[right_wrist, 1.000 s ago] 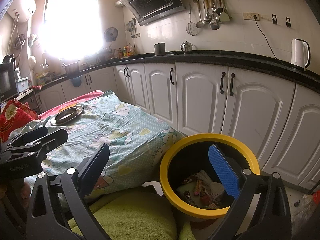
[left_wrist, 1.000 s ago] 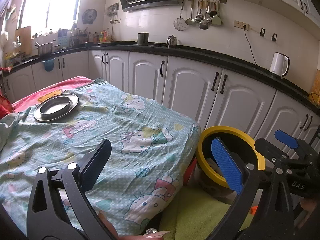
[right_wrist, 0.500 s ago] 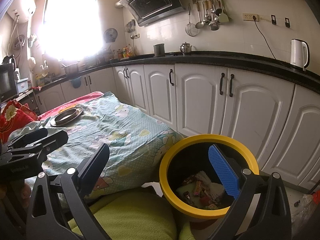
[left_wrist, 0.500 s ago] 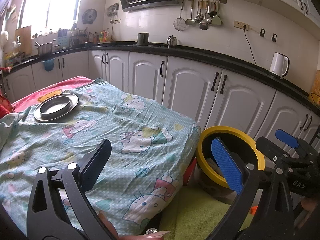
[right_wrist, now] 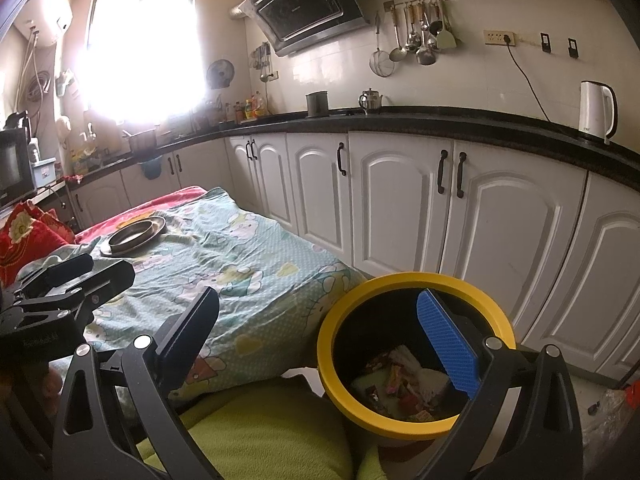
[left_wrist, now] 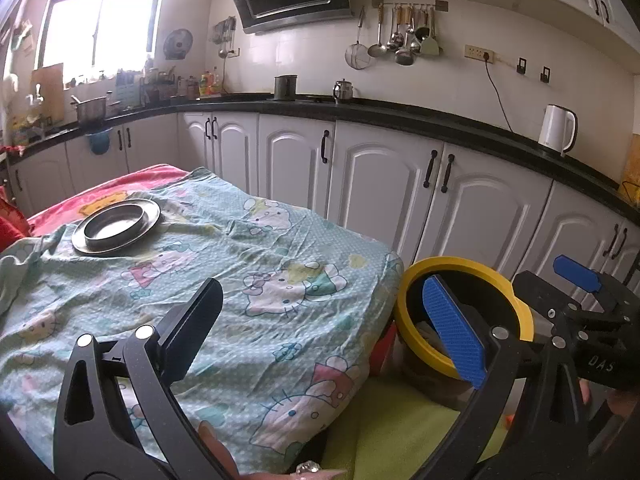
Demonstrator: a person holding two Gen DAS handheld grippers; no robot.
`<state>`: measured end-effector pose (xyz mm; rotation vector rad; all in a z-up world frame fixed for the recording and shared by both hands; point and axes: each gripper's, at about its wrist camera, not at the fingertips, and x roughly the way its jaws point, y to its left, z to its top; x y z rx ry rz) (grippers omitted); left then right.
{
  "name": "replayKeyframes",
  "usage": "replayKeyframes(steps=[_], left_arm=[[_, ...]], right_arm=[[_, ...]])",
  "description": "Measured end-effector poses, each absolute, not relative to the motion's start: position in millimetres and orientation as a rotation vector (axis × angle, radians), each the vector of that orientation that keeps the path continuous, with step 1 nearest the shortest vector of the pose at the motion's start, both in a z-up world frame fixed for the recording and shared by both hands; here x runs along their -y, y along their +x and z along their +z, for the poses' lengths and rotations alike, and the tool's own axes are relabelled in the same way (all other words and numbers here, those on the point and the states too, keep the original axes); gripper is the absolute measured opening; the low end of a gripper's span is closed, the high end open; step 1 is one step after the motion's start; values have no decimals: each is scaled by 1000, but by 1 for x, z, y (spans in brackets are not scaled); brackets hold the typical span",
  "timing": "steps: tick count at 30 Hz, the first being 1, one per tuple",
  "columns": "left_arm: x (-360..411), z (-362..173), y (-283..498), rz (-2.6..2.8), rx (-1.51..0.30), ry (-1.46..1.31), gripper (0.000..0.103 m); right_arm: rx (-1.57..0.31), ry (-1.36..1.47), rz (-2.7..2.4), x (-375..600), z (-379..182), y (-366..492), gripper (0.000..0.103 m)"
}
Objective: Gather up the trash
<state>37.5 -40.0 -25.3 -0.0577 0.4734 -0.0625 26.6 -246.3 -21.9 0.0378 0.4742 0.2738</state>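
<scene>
Hovering empty | left gripper (left_wrist: 320, 320) wide open over cartoon-print cloth table (left_wrist: 260, 280) | right gripper (right_wrist: 320, 328) wide open above yellow-rimmed black bin (right_wrist: 412, 360) | wrapper trash (right_wrist: 400, 384) lay inside, likely for drop clearance

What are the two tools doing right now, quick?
Left tool: open, holding nothing.
Right tool: open, holding nothing, above the yellow-rimmed trash bin.

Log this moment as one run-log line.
left gripper: open, empty | right gripper: open, empty | bin: holds trash | plate: on cloth
</scene>
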Motion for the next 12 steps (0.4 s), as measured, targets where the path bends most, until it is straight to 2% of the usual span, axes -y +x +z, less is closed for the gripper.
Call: replayKeyframes(steps=[9, 12], left_arm=[[26, -19, 33, -49, -448, -110, 92], [13, -14, 30, -22, -437, -139, 92]], right_arm=[[-433, 38, 259, 248, -16, 24, 97], [-368, 54, 239, 250, -5, 24, 97]])
